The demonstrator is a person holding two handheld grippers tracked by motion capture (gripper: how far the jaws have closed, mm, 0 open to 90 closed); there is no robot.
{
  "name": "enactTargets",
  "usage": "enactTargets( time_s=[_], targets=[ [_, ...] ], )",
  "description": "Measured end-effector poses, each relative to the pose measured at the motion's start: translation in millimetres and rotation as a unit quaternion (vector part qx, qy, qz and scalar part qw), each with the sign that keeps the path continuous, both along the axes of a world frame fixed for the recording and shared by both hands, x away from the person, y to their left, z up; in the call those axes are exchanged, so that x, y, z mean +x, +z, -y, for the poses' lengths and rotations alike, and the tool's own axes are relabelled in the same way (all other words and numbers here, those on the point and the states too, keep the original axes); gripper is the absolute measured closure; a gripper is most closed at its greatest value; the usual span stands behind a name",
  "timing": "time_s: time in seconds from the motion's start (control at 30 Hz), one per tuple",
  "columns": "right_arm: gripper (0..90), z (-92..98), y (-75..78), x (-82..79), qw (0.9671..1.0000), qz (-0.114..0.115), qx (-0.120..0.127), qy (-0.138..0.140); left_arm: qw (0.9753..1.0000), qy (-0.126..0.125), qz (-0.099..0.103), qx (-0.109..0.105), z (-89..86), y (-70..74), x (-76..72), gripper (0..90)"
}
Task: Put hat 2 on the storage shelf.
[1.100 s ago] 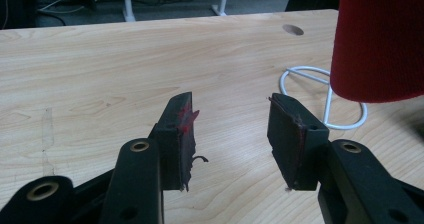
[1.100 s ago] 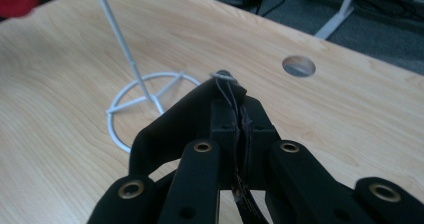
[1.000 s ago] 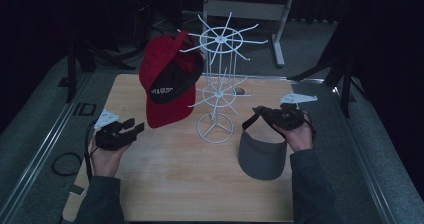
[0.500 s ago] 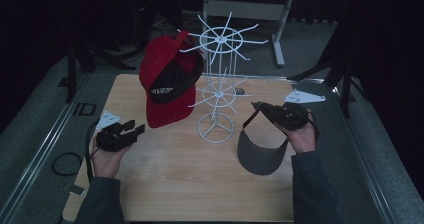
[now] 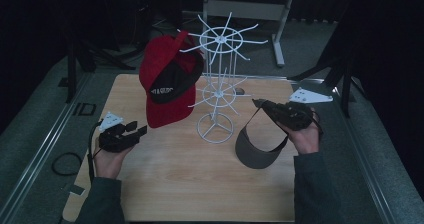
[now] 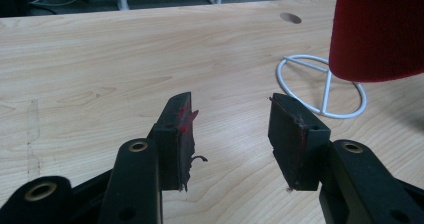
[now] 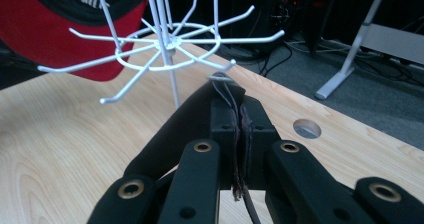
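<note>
High view shows the right gripper (image 5: 263,105) holding a grey-brown visor (image 5: 260,146) by its strap just right of the white wire rack (image 5: 218,86), the brim hanging down close over the wooden table (image 5: 200,184). The likeliest trouble, as I judge it, is the light rack tipping or spinning if the strap catches one of its thin prongs sideways, which could also shake loose the red cap (image 5: 167,86) hung on the upper tier. The strap could slip too, since the grip takes just a narrow edge of it. In the right gripper view the jaws are pressed together on the strap (image 7: 235,134), near a lower prong; whether it touches the wire is hard to tell. The left gripper (image 6: 230,129) hovers over the table with jaws spread wide, holding nothing.
</note>
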State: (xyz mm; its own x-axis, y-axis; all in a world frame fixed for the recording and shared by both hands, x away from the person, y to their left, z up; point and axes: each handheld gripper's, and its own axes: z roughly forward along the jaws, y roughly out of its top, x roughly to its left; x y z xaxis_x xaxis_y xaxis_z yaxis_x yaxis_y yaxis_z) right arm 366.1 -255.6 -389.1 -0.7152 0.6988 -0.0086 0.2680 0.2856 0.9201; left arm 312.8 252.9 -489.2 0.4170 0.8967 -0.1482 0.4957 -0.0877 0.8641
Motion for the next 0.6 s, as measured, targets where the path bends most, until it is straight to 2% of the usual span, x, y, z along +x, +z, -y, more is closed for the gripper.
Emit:
enactTargets(
  time_s=[0.6],
  targets=[
    [86.7, 2.5, 13.1, 0.8, 0.9995, 0.005, 0.028, 0.010, 1.0000, -0.001, -0.002, 0.001, 0.3, -0.9, 0.4, 53.3]
  ],
)
